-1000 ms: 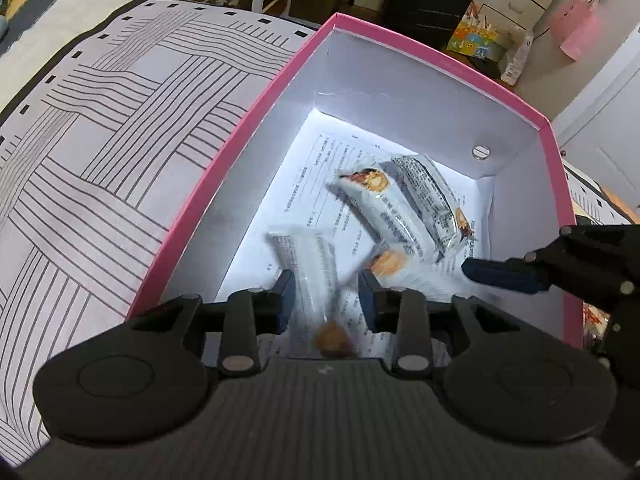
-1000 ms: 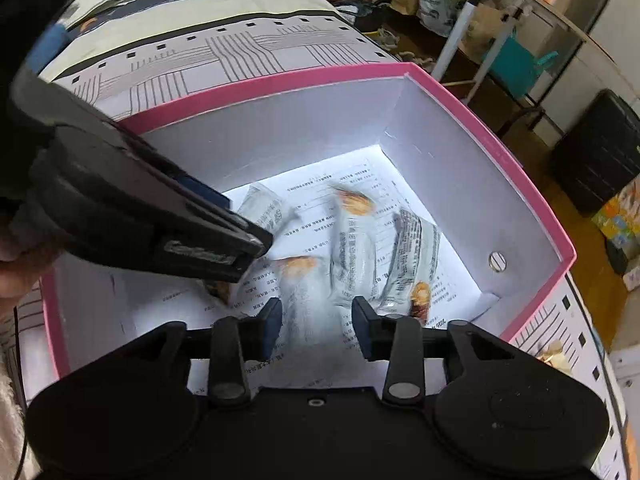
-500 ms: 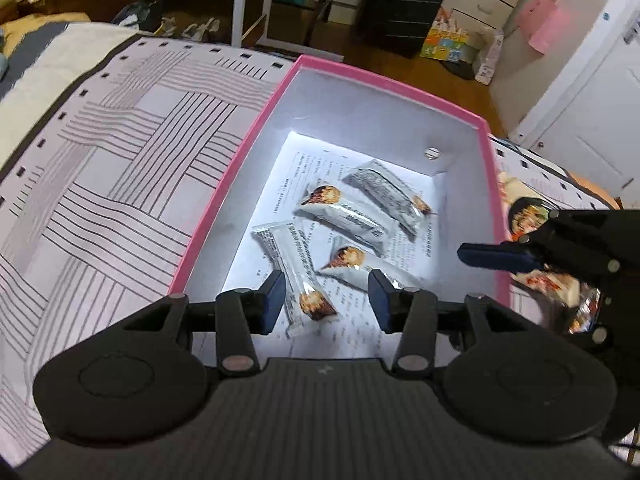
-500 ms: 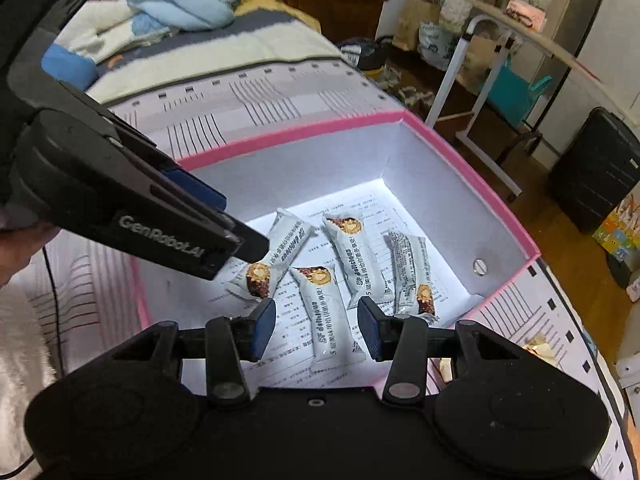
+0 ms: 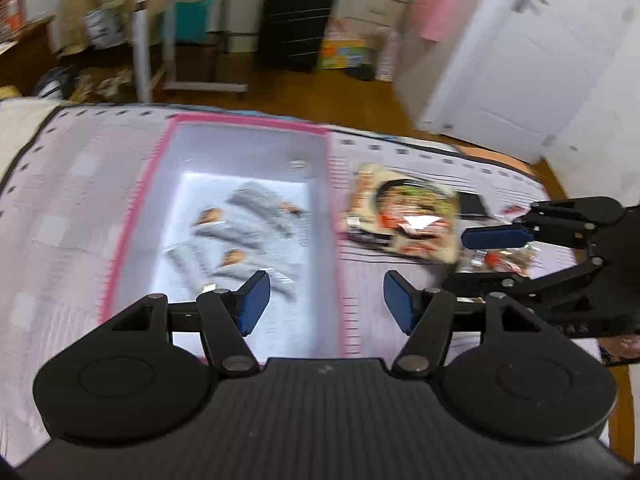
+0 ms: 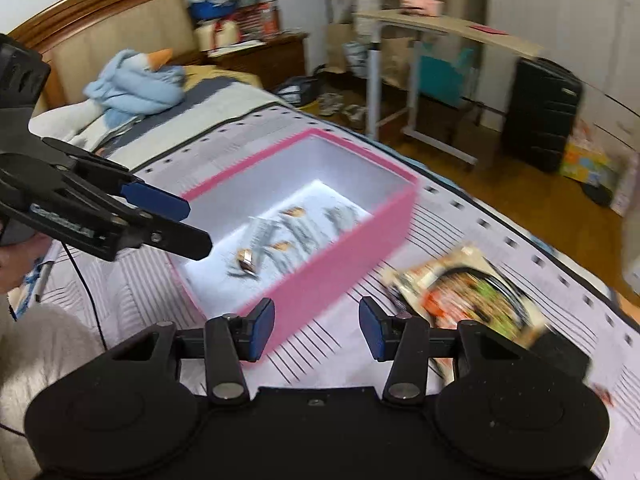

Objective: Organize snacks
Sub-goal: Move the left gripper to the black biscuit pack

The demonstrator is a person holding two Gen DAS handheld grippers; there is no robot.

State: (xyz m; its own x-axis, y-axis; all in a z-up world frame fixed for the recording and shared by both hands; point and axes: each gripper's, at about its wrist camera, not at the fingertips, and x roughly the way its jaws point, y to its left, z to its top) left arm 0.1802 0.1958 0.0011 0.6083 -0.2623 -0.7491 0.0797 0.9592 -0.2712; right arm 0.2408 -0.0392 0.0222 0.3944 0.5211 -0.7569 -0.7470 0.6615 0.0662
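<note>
Snack bars (image 5: pixel 244 232) lie loose on the floor of the pink box (image 5: pixel 120 240) at the left, on the bed. Above its near end the left gripper (image 5: pixel 324 300) hangs with jaws opening and nothing between them. Right of the box lies a large snack packet (image 5: pixel 404 216), flat on the cover, long side running away from the box. The right gripper (image 6: pixel 316 328), jaws opening and empty, is nearer to it, so it looks the likelier to reach.

A lived-in home bedroom, judging by the bed with striped white cover (image 6: pixel 500 216) and padded wooden headboard (image 6: pixel 120 28), crumpled blue blanket (image 6: pixel 132 88), black hard-shell suitcase (image 6: pixel 540 116), white panelled door (image 5: pixel 520 52) and wooden floor (image 5: pixel 320 100).
</note>
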